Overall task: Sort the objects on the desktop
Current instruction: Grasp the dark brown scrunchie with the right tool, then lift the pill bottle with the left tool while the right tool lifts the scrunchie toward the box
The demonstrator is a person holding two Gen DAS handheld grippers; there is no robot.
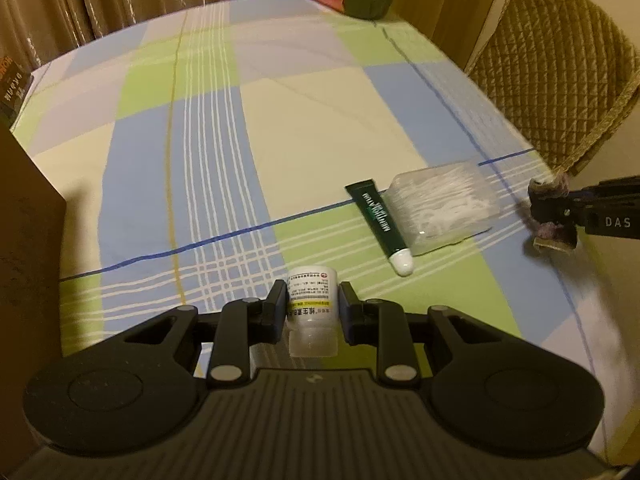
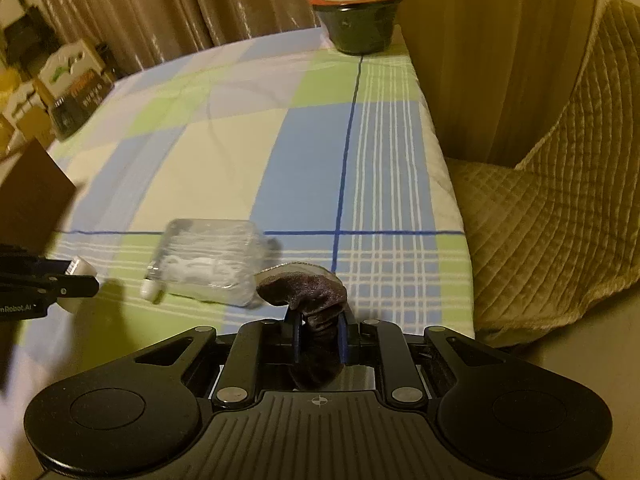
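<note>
My left gripper (image 1: pixel 313 298) is shut on a small white medicine bottle (image 1: pixel 312 300) with a printed label, held just above the checked tablecloth (image 1: pixel 208 152). My right gripper (image 2: pixel 318 320) is shut on a dark purple-brown sock (image 2: pixel 310 290), which droops over the fingertips. In the left wrist view the right gripper (image 1: pixel 554 216) with the sock (image 1: pixel 549 230) comes in from the right edge. A dark green tube (image 1: pixel 378 220) with a white cap lies against a clear plastic box of cotton swabs (image 1: pixel 442 206). The same box (image 2: pixel 210 262) sits left of the sock in the right wrist view.
An instant-noodle bowl (image 2: pixel 356 18) stands at the table's far corner. A brown cardboard box (image 1: pixel 24 232) rises at the left. Cartons and a dark packet (image 2: pixel 78 100) crowd the far left edge. A quilted chair (image 2: pixel 560 184) stands beside the table's right edge.
</note>
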